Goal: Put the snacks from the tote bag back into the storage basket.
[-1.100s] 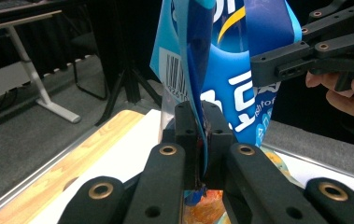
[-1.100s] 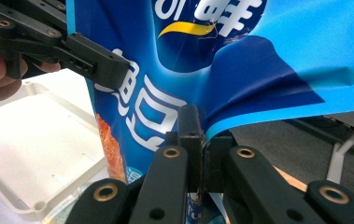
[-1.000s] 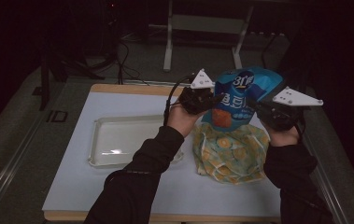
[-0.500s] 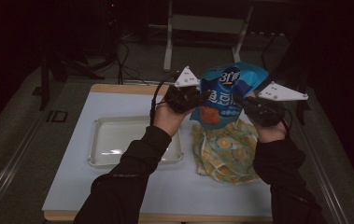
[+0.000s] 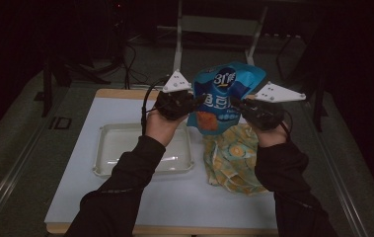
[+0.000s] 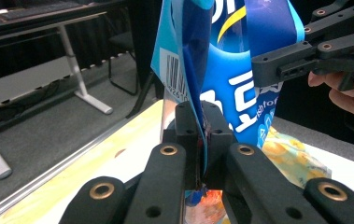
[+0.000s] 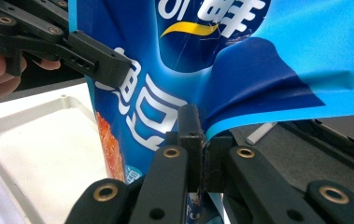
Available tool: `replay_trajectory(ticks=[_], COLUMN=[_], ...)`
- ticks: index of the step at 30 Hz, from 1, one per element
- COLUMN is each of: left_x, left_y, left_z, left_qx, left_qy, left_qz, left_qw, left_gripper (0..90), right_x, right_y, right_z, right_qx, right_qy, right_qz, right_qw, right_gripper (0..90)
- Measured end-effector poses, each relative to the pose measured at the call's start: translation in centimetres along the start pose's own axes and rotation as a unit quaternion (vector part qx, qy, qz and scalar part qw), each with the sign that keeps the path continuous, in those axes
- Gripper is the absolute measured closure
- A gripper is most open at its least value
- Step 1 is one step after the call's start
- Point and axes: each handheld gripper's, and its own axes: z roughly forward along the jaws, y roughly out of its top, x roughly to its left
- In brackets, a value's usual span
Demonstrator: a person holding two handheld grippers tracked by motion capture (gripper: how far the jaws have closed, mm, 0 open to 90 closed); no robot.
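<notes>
The blue snack bag (image 5: 222, 101) shows "31" in a dark circle, white East Asian characters, and a barcode.

Blue snack bag (image 5: 225, 96) hangs upright, raised above the table (image 5: 76, 187).

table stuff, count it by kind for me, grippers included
grippers: 2, the left gripper and the right gripper, each shut on a side edge of the bag
blue snack bag: 1, held up above the table
yellow patterned bag: 1, lying on the table
white tray: 1
total: 5
</notes>
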Motion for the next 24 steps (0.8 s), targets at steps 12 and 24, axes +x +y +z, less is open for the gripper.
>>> replay_trajectory(ticks=[12, 24], left_x=[1.0, 1.6], left_y=[-1.0, -2.1], left_z=[-3.2, -6.1], left_qx=[0.004, 0.013], left_qy=[0.022, 0.043], left_qz=[-0.007, -0.009], left_qw=[0.9997, 0.9989], left_gripper=[89.1, 89.1], right_x=[2.1, 4.1], right_y=[1.1, 1.9], right_z=[1.9, 3.6], right_qx=[-0.002, -0.009], right_qy=[0.021, 0.045], right_qz=[-0.010, -0.017], right_qw=[0.9997, 0.9988], right_gripper=[88.9, 88.9])
